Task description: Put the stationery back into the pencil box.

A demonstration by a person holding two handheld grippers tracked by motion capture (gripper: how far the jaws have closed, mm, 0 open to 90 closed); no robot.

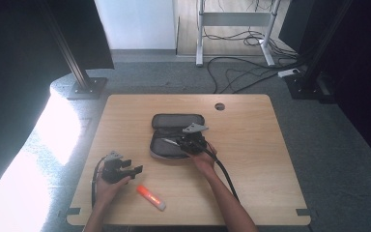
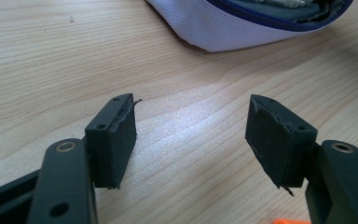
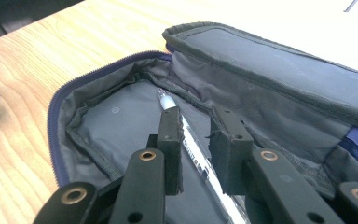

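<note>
High view: the open pencil case (image 1: 176,135) lies flat mid-table so its tray faces up; the right gripper (image 1: 192,140) reaches into it, the left gripper (image 1: 125,169) waits near the orange marker (image 1: 150,197).
Left gripper view: jaws wide apart over bare table (image 2: 51,56), holding nothing, likely ready for the marker.
Right gripper view: jaws slightly apart, straddling a clear pen (image 3: 191,144) lying inside the case; not visibly clamped.

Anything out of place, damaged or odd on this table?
Mostly tidy. One orange marker lies loose on the table, apart from the open pencil case, where a pen already lies between the right gripper jaws. The left gripper pads look frayed at the edges.
</note>
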